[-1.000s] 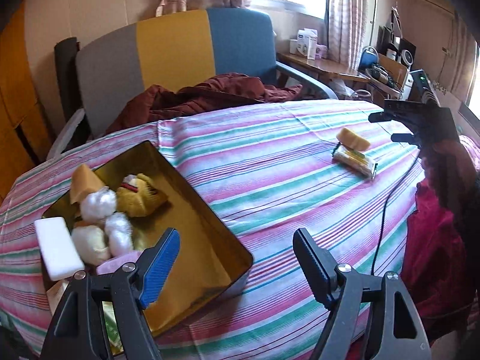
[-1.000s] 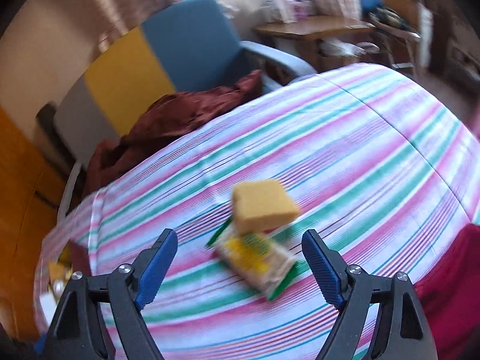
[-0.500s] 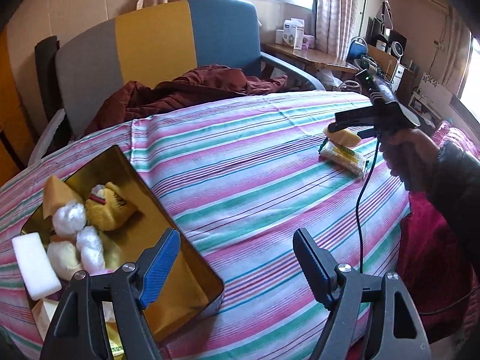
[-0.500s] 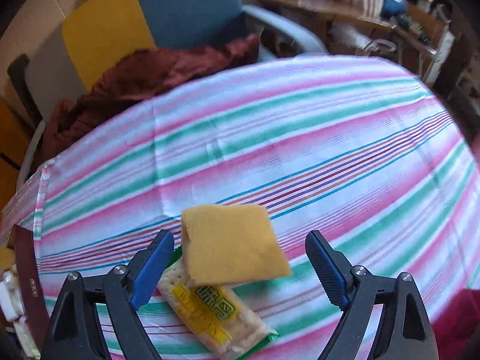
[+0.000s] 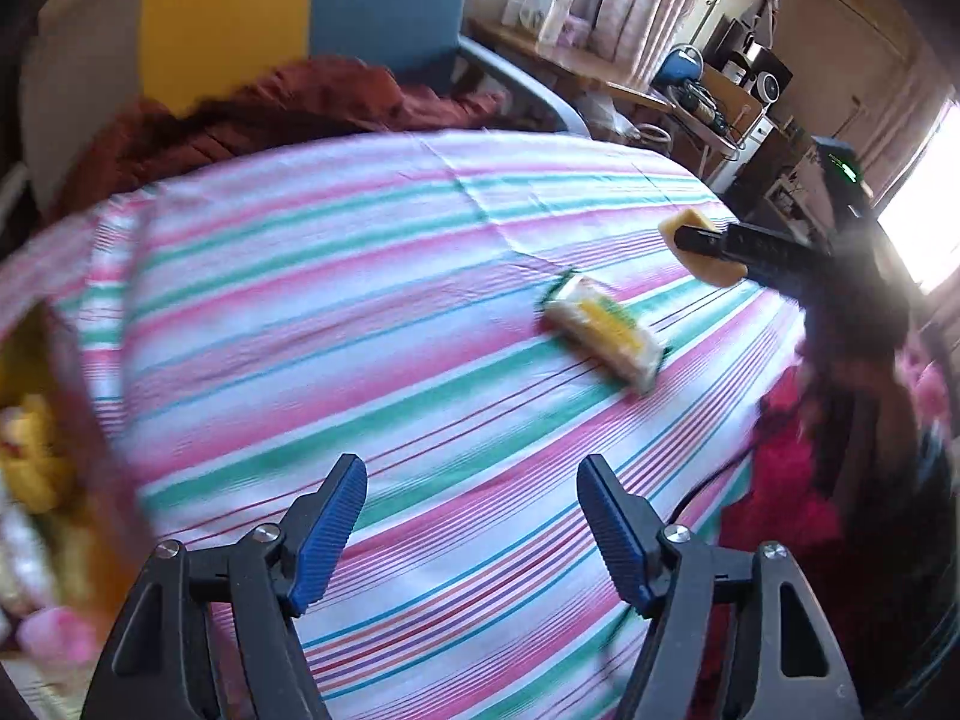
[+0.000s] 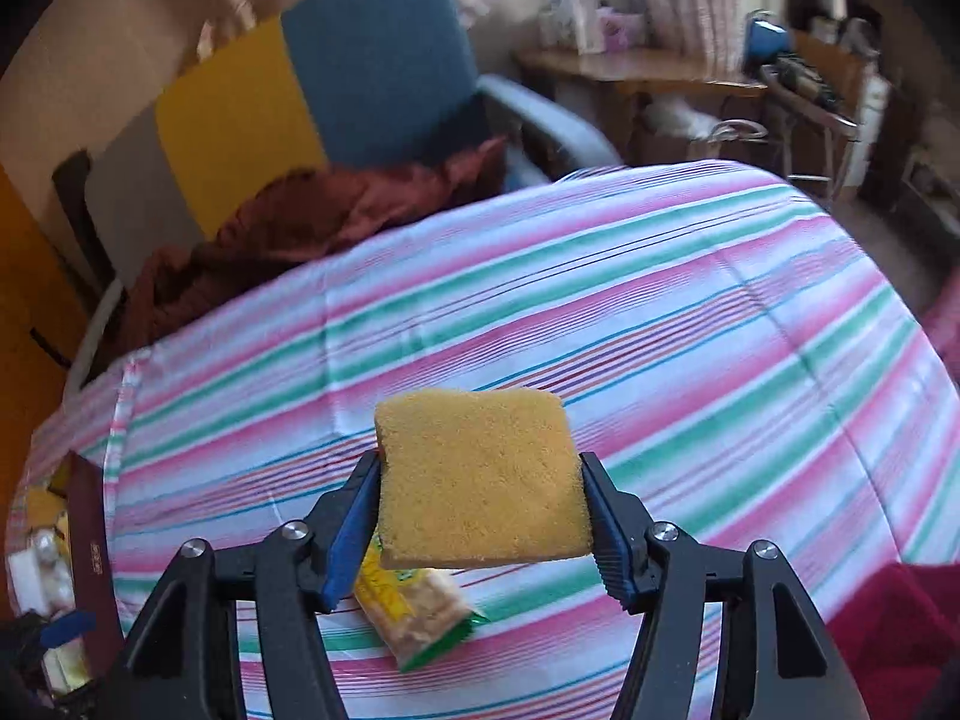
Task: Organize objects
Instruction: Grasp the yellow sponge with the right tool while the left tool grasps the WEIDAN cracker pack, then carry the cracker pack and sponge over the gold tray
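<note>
Here the right gripper (image 6: 483, 516) is clamped on a square yellow-orange sponge (image 6: 480, 477), its blue-padded fingers (image 6: 351, 525) pressing both side edges. The sponge is held flat and lifted clear of the pink, green and white striped tablecloth (image 6: 660, 312). Directly beneath it lies a clear plastic packet of crackers with yellow and green print (image 6: 414, 609), resting on the cloth and not touching the sponge.

The left gripper (image 5: 471, 531) hangs above the cloth with its jaws spread wide and nothing between them. From its view, the cracker packet (image 5: 600, 330) sits well ahead, and the right gripper (image 5: 702, 249) appears beyond it, carrying the sponge (image 5: 699, 246).

At the far left edge sits a gold-coloured metal tin with a dark red rim (image 6: 87, 546), already holding several soft items, blurred in both views.

The step in hand looks like carrying the sponge over to that tin. The next move likely calls for a steady sweep leftward across the table, keeping the squeeze firm, then lowering into a free spot and letting go. The packet remains to be collected afterwards.
</note>
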